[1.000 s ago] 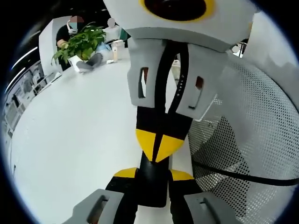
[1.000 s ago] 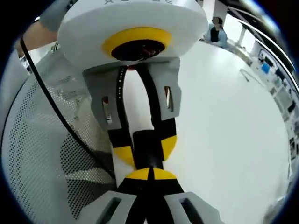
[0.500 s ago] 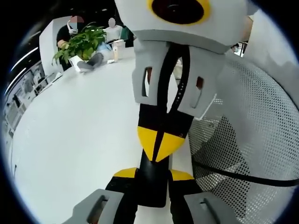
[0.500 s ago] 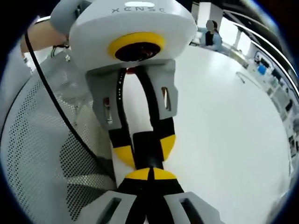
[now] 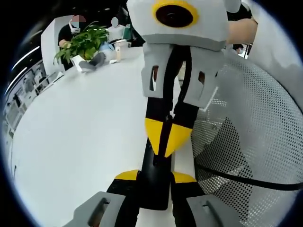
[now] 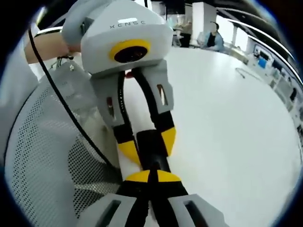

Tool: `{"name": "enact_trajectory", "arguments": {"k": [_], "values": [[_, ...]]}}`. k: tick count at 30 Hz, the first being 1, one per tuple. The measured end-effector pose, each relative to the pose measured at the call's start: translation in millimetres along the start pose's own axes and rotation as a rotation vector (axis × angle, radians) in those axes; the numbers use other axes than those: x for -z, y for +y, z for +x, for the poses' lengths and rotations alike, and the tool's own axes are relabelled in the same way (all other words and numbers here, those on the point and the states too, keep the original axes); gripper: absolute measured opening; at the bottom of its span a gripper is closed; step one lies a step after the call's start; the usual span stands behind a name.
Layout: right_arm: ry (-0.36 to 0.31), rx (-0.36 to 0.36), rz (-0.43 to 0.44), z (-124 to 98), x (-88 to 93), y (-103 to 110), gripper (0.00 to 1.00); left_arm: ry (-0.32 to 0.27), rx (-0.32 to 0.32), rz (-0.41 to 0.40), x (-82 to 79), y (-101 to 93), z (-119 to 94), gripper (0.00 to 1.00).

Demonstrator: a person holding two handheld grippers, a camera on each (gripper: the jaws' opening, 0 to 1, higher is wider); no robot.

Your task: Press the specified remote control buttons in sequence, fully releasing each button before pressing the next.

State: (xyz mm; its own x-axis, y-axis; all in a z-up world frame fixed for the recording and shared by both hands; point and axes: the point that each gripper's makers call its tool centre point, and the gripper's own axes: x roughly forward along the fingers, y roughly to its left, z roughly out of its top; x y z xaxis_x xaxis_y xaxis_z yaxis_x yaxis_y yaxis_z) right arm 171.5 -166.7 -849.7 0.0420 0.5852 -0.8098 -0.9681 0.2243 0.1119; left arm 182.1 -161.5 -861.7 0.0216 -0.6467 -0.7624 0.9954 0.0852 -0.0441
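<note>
A slim black remote control stands between the yellow-tipped jaws of my left gripper, which is shut on it. From the top of the left gripper view my right gripper points down at the remote's far end with its yellow tips closed together. In the right gripper view, my right gripper is shut with its tips right at the near end of the remote. The left gripper clamps the remote from above. Contact between tips and buttons cannot be made out.
A white table spreads to the left. A white perforated mesh surface with a black cable lies on the right. A potted plant and seated people are at the far edge. A hand holds the left gripper.
The two grippers have drawn slightly apart: each looks smaller and farther back in the other's view. The left stays clamped on the remote; the right's tips stay closed.
</note>
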Motion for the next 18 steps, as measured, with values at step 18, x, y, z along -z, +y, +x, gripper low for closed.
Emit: {"name": "enact_trajectory", "arguments": {"k": [18], "values": [[0.011,0.043,-0.042,-5,10.8,-10,0.17,-0.003,-0.018,-0.005,-0.3,0.1,0,0.24]]}}
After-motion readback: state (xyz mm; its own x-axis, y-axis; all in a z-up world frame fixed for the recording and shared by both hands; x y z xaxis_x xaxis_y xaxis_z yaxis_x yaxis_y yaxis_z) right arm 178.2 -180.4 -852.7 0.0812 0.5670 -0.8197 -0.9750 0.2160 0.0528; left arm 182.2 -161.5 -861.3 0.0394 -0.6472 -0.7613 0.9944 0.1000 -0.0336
